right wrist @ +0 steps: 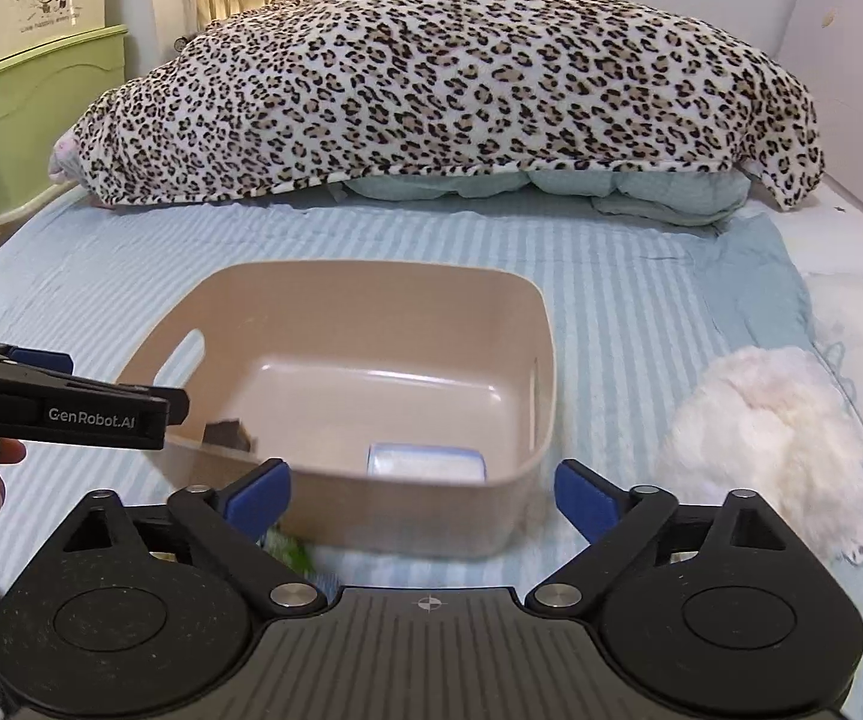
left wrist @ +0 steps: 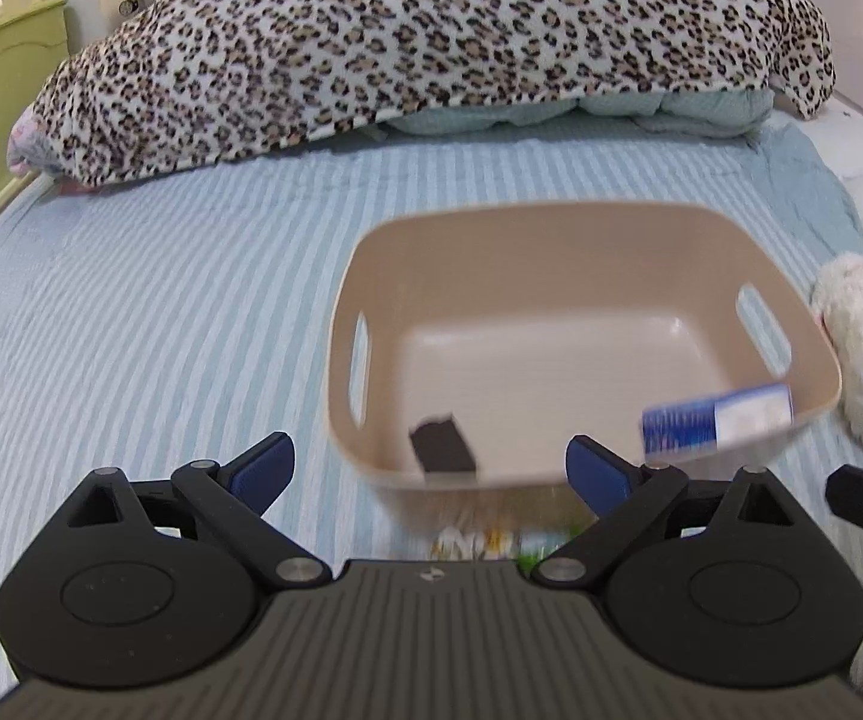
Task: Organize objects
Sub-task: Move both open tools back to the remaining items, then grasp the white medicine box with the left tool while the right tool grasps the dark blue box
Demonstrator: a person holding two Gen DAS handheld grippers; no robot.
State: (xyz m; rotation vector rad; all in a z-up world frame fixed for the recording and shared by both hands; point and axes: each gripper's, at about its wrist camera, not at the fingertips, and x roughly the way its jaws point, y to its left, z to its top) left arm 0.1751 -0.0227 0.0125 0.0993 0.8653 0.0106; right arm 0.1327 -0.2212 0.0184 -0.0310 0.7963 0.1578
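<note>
Both tools, left tool [left wrist: 430,471] and right tool [right wrist: 422,495], gape wide and hold nothing, poised just before the beige basket [right wrist: 527,324], which contains a blue-and-white box [left wrist: 719,420].

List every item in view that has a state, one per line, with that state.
Left gripper: open, empty.
Right gripper: open, empty.
Beige bin: upright on the bed, open-topped, holding two items.
Blue-and-white box: inside the bin, by its near wall.
Dark object: inside the bin, near corner.
White plush toy: lying on the bed outside the bin.
Leopard blanket: heaped over the bedding.
</note>
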